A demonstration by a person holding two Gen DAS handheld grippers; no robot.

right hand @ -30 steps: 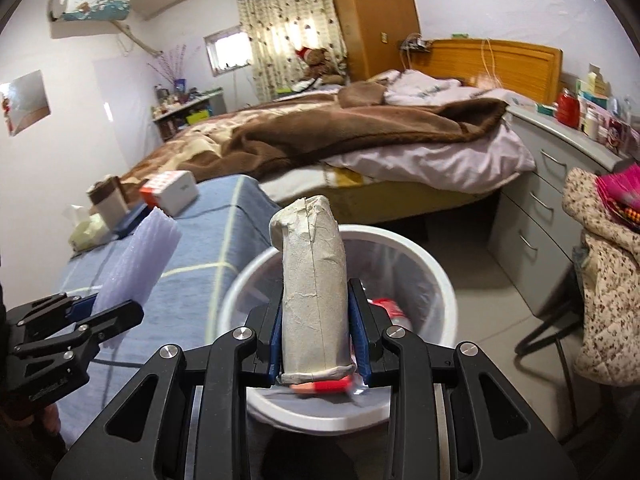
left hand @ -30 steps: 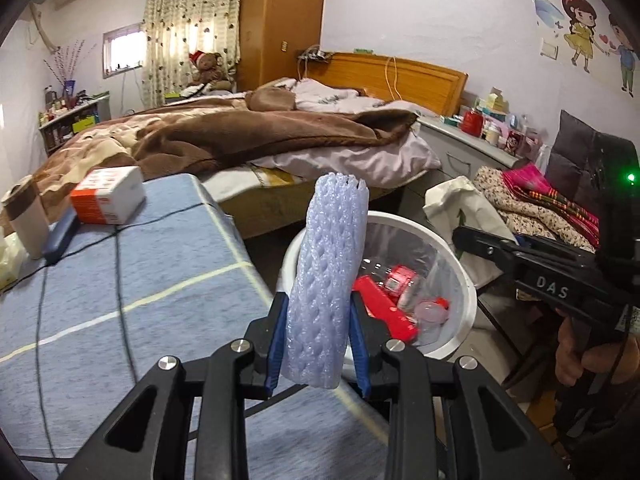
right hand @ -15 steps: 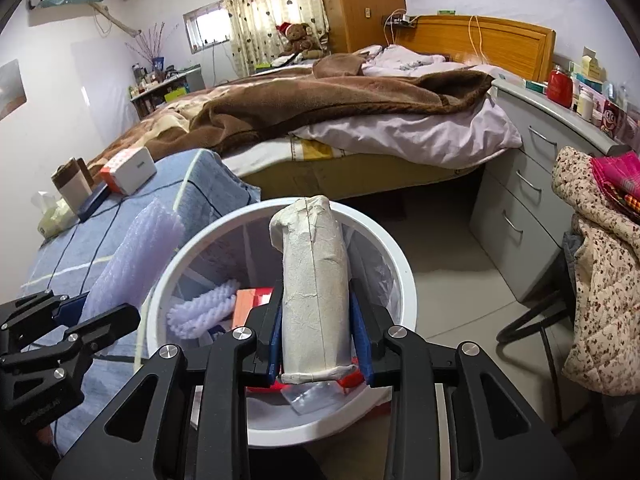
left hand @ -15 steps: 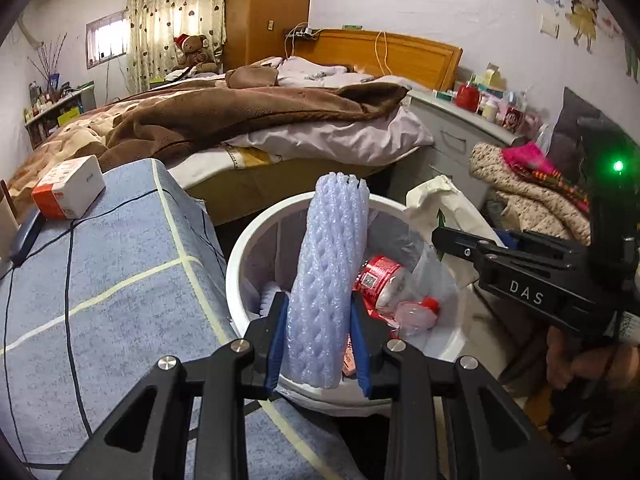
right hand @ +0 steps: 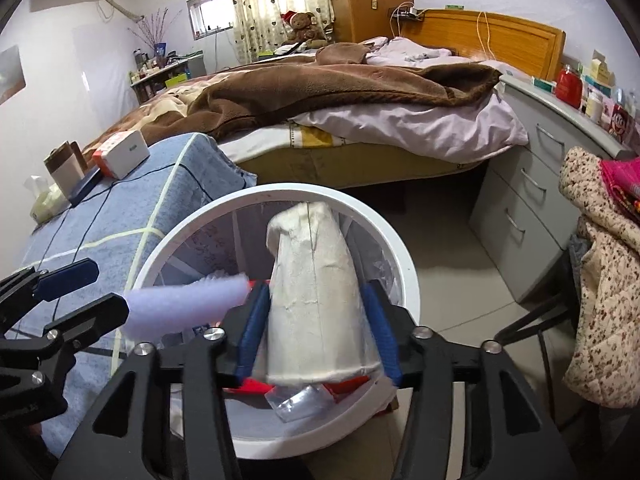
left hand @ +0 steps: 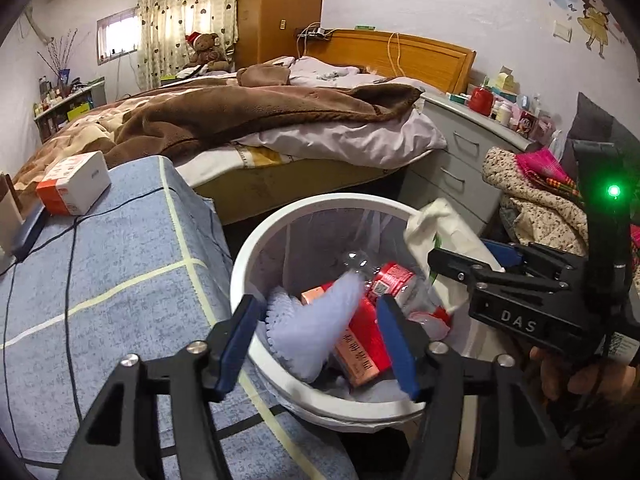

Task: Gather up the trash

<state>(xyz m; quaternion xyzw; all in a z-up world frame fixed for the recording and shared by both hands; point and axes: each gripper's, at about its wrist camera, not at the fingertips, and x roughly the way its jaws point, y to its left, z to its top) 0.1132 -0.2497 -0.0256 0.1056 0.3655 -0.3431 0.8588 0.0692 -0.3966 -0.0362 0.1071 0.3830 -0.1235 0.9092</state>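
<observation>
Over the white bin (left hand: 240, 276), our left tongs (left hand: 316, 344) gape wide, foam sleeve (left hand: 316, 320) falling; right tongs (right hand: 316, 328), parted, barely touch the paper wad (right hand: 316, 300). Next we withdraw.

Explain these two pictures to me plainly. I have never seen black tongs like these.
No robot here: a person holds one pair of tongs in each hand, each with a camera looking along its fingers. In the left camera's picture, the left tongs stand open over the white bin; a blurred purple foam sleeve sits between them, seemingly dropping in. In the right camera's picture, the right tongs are spread around a white paper cup above the same bin; whether they grip it is unclear. Beside the bin, a blue cloth carries a small box.
</observation>
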